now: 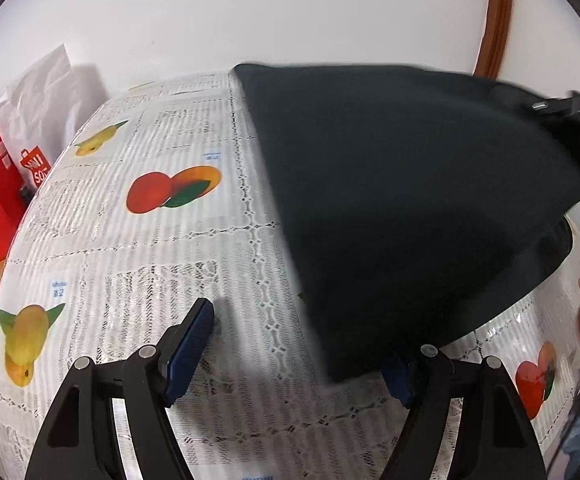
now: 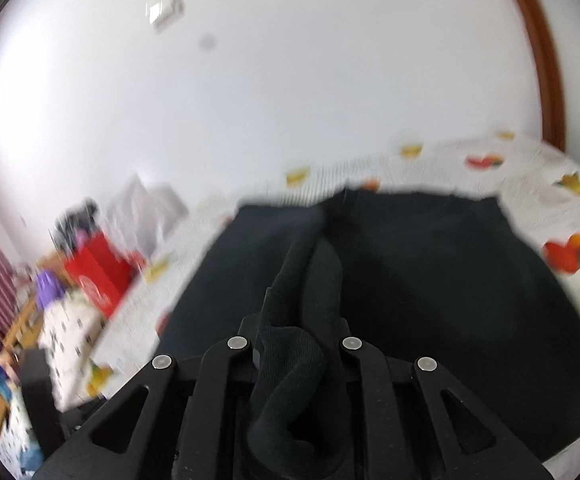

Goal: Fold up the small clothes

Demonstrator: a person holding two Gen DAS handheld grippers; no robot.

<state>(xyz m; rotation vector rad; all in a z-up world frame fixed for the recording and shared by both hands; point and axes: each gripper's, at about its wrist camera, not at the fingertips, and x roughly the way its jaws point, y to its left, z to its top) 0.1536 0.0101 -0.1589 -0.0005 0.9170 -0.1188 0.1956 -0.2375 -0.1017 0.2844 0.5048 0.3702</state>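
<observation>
Fabric dominates the left wrist view: a dark garment (image 1: pixel 401 208) is seen lifted over the fruit-print tabletop (image 1: pixel 138 248), its near edge hanging down by the right-hand finger of the left gripper (image 1: pixel 297 354). That gripper is spread wide, one blue pad (image 1: pixel 188 350) bare above the cloth, the other pad (image 1: pixel 397 376) partly hidden behind the garment; nothing is pinched between them. At the far right the other gripper's black frame (image 1: pixel 569 120) is glimpsed at the garment's raised corner.

From the right wrist view (heavily blurred), the right gripper (image 2: pixel 295 344) is seen closed narrowly on a bunched ridge of the garment (image 2: pixel 429 280), a twisted roll of cloth trailing back between its linkages. The rest of the garment spreads out ahead over the tabletop (image 2: pixel 549 184).

For the fold in hand to be done well, the free hanging edge would best be caught by the left gripper first, so that both corners can be carried level and the cloth laid down flat without a twist.
</observation>
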